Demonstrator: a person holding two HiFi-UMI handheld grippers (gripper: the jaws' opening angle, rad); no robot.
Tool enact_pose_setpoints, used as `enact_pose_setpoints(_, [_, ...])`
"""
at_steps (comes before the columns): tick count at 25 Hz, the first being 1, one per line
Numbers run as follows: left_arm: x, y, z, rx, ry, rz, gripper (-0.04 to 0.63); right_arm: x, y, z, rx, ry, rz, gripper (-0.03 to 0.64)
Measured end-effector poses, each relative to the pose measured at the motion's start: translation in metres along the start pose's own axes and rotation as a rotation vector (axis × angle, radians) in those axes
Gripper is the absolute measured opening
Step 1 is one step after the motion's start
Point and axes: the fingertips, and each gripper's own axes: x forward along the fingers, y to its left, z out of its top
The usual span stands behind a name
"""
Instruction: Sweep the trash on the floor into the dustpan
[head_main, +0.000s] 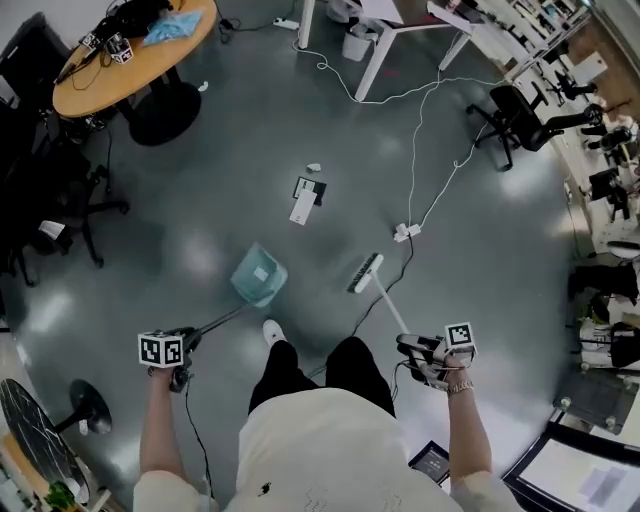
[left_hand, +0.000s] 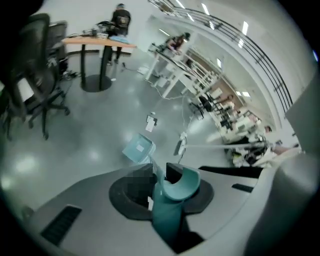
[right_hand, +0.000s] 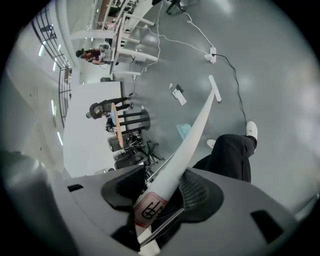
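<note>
A teal dustpan (head_main: 259, 275) rests on the grey floor in front of my feet, on a long thin handle. My left gripper (head_main: 178, 362) is shut on the teal grip of that dustpan handle (left_hand: 172, 197). To its right lies the broom head (head_main: 365, 272), its white broom handle (right_hand: 192, 136) running back into my right gripper (head_main: 425, 352), which is shut on it. The trash, a white and black paper piece (head_main: 306, 198) and a small white scrap (head_main: 314, 167), lies farther out, beyond both tools. The same paper piece (left_hand: 150, 122) shows past the dustpan pan (left_hand: 138, 148).
A white cable (head_main: 420, 130) with a power strip (head_main: 405, 232) and a black cord runs across the floor right of the broom. A round wooden table (head_main: 130, 55) and office chairs (head_main: 60, 200) stand at left, a white desk (head_main: 385, 40) and a black chair (head_main: 520, 115) at the far right.
</note>
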Motion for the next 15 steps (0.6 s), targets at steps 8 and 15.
enact_pose_setpoints(8, [0.066,-0.009,0.114,0.488,0.311,-0.012,0.092,0.039,0.070,0.108,-0.068,0.022,-0.030,0.218])
enact_pose_setpoints(15, [0.152,-0.065,0.180,0.959,0.578,0.083,0.092,0.069,0.100,0.247,-0.145,0.194,-0.125,0.218])
